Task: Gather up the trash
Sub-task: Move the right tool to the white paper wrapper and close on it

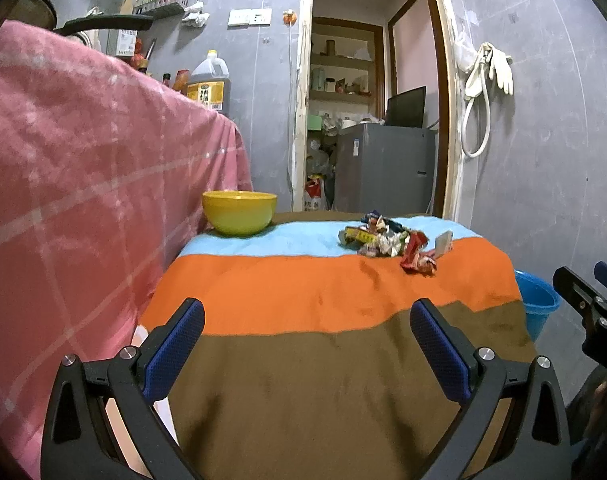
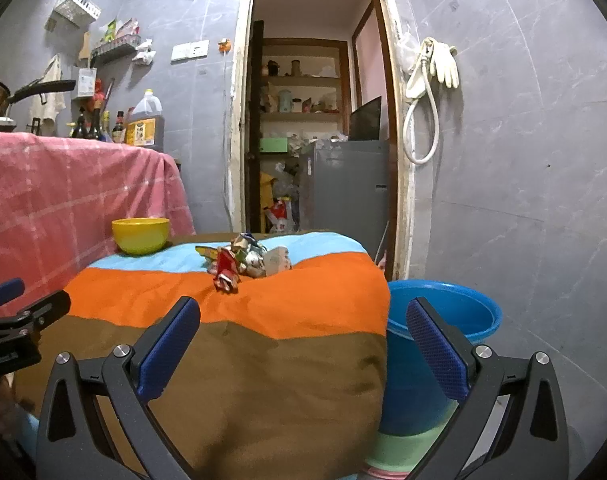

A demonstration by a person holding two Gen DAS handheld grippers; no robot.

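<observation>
A small heap of crumpled wrappers (image 1: 391,242) (image 2: 241,258) lies on the far part of a low table draped in a striped blanket (image 1: 303,292) (image 2: 243,312), where the light blue band meets the orange. A yellow bowl (image 1: 239,212) (image 2: 140,235) stands at the far left corner. A blue bucket (image 1: 537,304) (image 2: 443,320) sits on the floor off the table's right side. My left gripper (image 1: 307,340) hangs open over the near brown band, nothing between its fingers. My right gripper (image 2: 303,340) is open too, at the table's near right edge, one finger over the bucket.
A taller counter under a pink checked cloth (image 1: 83,180) (image 2: 63,184) rises along the left, with oil and sauce bottles on top. Beyond the table an open doorway (image 1: 367,120) (image 2: 315,120) leads to shelves and a grey cabinet. White gloves and a hose (image 2: 427,80) hang on the right wall.
</observation>
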